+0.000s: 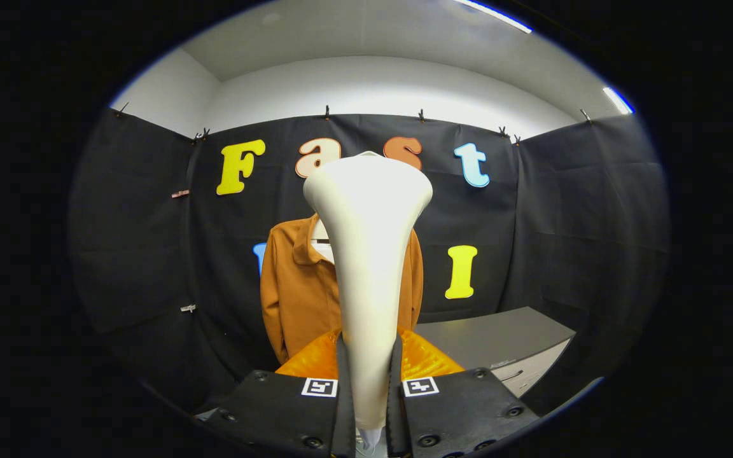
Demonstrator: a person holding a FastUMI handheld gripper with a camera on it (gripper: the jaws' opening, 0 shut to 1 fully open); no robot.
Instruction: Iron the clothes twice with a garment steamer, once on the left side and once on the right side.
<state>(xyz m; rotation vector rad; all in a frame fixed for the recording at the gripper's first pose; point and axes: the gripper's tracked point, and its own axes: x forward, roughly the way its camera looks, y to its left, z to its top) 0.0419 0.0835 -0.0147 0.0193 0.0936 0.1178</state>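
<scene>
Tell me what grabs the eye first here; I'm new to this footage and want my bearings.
First comes the tall cream-white garment steamer, standing upright between the fingers of the tool, which is shut on its handle. Beyond it a rust-brown collared jacket hangs against the booth wall, partly hidden by the steamer. A grey cabinet sits low beside the jacket.

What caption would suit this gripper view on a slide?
Claw shut on the white garment steamer, held upright before a brown jacket hanging beyond it.
</scene>
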